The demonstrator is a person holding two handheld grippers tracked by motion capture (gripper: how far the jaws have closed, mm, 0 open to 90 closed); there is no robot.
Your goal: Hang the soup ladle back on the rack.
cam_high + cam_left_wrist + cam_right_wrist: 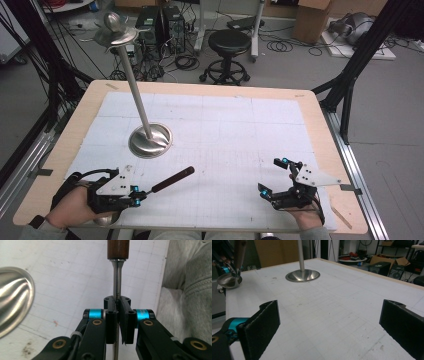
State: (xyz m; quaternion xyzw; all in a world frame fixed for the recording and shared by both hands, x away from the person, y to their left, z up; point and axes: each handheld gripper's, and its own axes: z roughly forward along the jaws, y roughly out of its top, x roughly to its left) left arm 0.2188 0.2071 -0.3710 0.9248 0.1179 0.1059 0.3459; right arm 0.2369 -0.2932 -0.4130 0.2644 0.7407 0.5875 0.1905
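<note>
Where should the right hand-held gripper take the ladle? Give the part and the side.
Take the wooden handle. The left hand-held gripper is shut on the ladle's thin metal shaft, leaving the handle free above the table. Probably come from the right, open jaws across its round sides.

Table [320,115]: light wooden top with rounded corners, carried on a metal frame. White gridded mat [225,135]: covers most of the top, leaves a bare wooden border on all sides, and bears faint scuffs and small dark marks. Steel stand [150,141]: round dished base resting on the mat's left half, slim pole rising from its centre.
</note>
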